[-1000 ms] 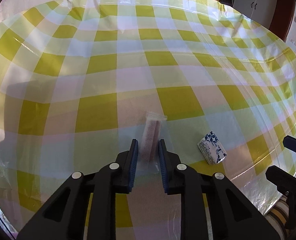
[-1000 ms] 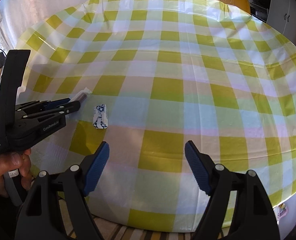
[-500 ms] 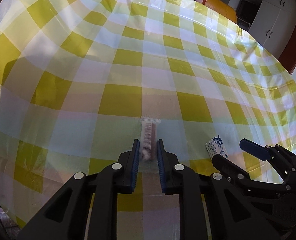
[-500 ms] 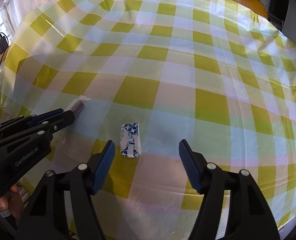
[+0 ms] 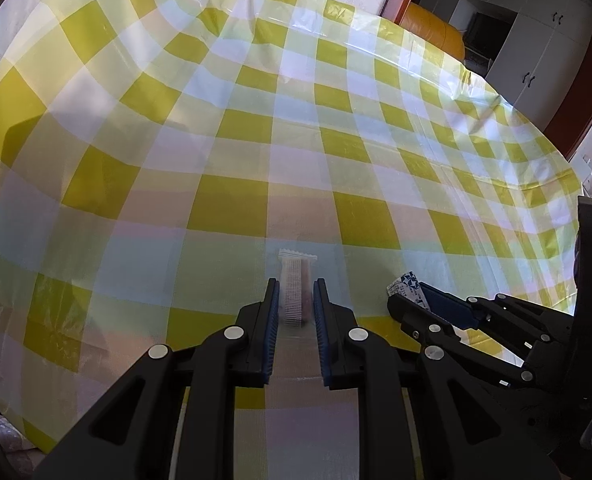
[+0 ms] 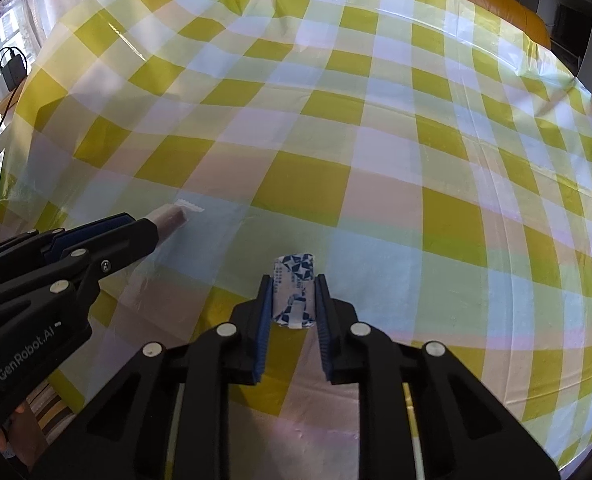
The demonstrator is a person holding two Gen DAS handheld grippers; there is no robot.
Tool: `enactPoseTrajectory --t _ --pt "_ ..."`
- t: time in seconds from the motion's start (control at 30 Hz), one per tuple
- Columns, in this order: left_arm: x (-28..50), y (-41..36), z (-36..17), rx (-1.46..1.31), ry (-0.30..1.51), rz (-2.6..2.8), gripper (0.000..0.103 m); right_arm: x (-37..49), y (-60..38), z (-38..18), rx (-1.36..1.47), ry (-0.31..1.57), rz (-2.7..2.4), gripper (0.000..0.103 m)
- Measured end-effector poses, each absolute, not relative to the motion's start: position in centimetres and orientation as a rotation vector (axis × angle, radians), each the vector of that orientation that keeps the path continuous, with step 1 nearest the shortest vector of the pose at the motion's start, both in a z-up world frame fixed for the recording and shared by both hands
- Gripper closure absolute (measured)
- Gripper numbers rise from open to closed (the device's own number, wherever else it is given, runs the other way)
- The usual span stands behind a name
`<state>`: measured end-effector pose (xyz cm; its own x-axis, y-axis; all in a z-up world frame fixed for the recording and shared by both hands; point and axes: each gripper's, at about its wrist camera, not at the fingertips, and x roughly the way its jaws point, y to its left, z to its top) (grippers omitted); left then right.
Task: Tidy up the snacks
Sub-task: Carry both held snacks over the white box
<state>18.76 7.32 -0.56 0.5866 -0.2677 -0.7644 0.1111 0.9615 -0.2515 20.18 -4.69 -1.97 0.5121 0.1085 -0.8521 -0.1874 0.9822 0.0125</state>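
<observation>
Just above the yellow-and-white checked plastic tablecloth [image 6: 304,196], the left gripper [image 5: 294,300] is pinching a clear pink-filled snack sachet [image 5: 294,280] and the right gripper [image 6: 293,300] is clamping a blue-and-white wrapped candy [image 6: 293,284], both risking slippery wrappers sliding free.

A table [image 6: 376,80] under a yellow-and-white checked plastic cloth [image 5: 255,140], creased near its edges.

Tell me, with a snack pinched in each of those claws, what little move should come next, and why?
Probably a small lift of the right gripper. Its pads are shut on the blue-and-white candy packet, which seems to lie on the checked tablecloth. The left gripper is shut on the clear-wrapped pink snack bar, so both snacks are held and nowhere to put them is in view.
</observation>
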Motion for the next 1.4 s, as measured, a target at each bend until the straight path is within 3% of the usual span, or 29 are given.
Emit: enactPoseTrajectory --t 0.67,1.4 --pt "15.3 5.6 1.3 -0.2 0.898 -0.255 0.086 16.3 -10.7 -0.4 0.035 1.043 0.082 0.083" --pt "11.2 -3.9 3.1 -0.049 0.914 -0.382 0.086 9.4 -19.7 2.3 0.141 0.998 -0.018 0.083"
